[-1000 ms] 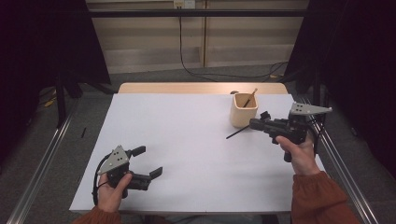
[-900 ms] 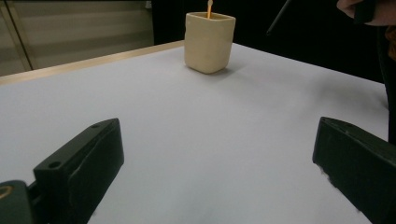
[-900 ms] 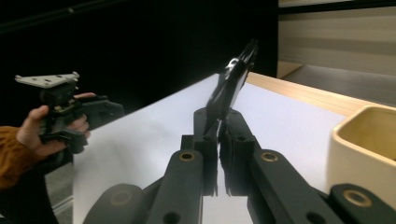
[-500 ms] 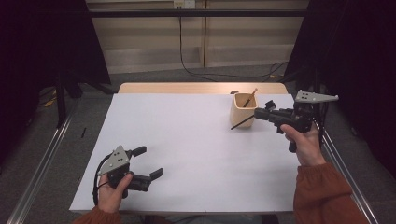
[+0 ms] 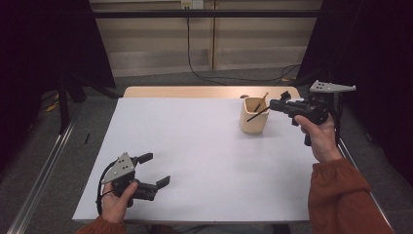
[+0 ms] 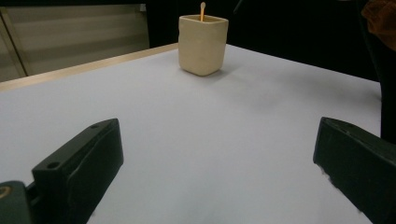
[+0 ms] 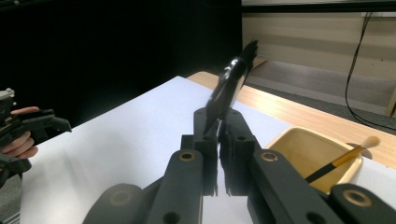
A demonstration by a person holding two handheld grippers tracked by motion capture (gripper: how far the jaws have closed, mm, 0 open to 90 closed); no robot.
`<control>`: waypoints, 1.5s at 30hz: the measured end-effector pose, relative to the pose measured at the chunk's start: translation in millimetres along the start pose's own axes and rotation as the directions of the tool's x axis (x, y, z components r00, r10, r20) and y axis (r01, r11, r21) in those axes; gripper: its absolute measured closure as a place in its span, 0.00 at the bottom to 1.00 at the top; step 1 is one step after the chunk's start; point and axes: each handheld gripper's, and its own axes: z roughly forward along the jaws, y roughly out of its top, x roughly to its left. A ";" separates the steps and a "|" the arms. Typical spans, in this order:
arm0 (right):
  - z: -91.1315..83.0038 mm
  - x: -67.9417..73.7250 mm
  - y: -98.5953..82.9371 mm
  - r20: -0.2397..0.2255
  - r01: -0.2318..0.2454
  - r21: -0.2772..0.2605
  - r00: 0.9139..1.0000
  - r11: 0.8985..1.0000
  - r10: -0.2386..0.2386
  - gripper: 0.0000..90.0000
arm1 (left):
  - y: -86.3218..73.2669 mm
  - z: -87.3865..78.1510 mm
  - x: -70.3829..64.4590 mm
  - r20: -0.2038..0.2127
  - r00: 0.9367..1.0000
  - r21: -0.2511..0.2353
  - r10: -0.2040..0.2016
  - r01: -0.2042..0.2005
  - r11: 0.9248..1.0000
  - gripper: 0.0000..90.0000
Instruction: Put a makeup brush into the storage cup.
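A cream square cup [image 5: 253,122] stands at the table's far right, with a wooden-handled brush [image 5: 263,99] leaning inside it. My right gripper [image 5: 275,105] hovers just right of the cup's rim, shut on a thin black brush [image 5: 258,115] that slants down across the cup. In the right gripper view the black brush [image 7: 231,86] sticks up from the shut jaws of my right gripper [image 7: 217,125], and the cup [image 7: 299,154] lies below at the right. My left gripper [image 5: 155,169] rests open near the front left. In the left gripper view the cup [image 6: 203,44] stands far ahead of my left gripper [image 6: 219,158].
The table [image 5: 195,146] is covered by a white sheet, with a wooden strip [image 5: 185,91] bare along its far edge. A black cable [image 5: 195,73] runs over the floor behind. Dark curtains hang on both sides.
My right gripper has lifted the black brush off the table and carried it up beside the cup's rim. My left gripper has stayed put.
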 end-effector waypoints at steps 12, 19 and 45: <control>-2.8 -10.2 8.6 0.064 0.006 -0.023 0.998 1.000 -0.004 0.95 | -0.7 0.1 2.4 -0.003 1.000 0.005 -0.005 0.005 1.000 0.02; 4.0 -16.1 15.0 0.101 0.015 -0.011 0.995 1.000 -0.014 0.95 | -1.0 1.0 3.3 -0.003 1.000 0.003 -0.012 0.012 1.000 0.02; 25.3 -37.1 28.4 0.173 0.007 0.119 0.985 0.993 -0.028 0.95 | -1.6 0.4 3.2 -0.008 1.000 0.012 -0.003 0.003 1.000 0.02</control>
